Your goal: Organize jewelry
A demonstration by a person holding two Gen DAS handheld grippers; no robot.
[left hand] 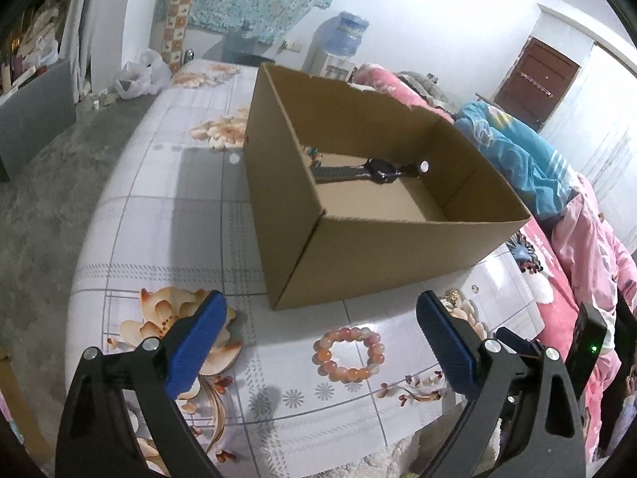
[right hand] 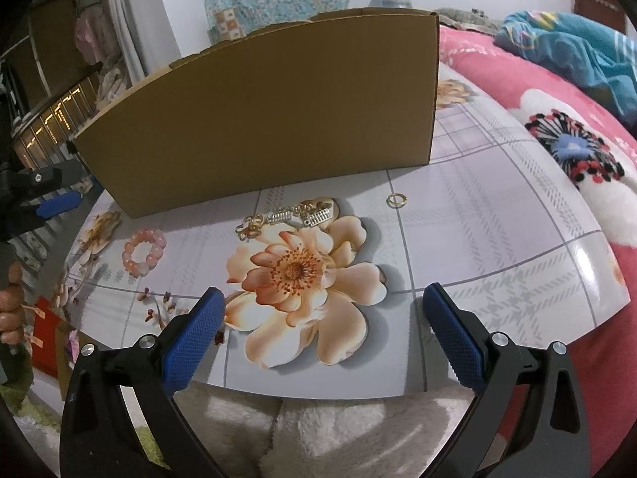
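An open cardboard box (left hand: pixel 358 255) (right hand: pixel 254 119) stands on the flowered tabletop (left hand: pixel 151 215) (right hand: pixel 497 215). Inside it lies a black wristwatch (left hand: pixel 374 170). In front of the box a pink bead bracelet (left hand: pixel 349 354) (right hand: pixel 144 251) rests on the tabletop, just beyond my left gripper (left hand: pixel 320 310), which is open and empty. Gold and silver pieces (right hand: pixel 286 215) and a small gold ring (right hand: pixel 396 200) lie near the box's front wall. My right gripper (right hand: pixel 320 302) hangs open over the table's near edge, holding nothing.
A pink flowered quilt (right hand: pixel 557 135) and a blue blanket (left hand: pixel 513 151) lie to the right. A water dispenser (left hand: pixel 338 44) stands at the far wall. White fleece (right hand: pixel 318 430) lies below the table's near edge. A person's hand (right hand: pixel 12 302) shows at the far left.
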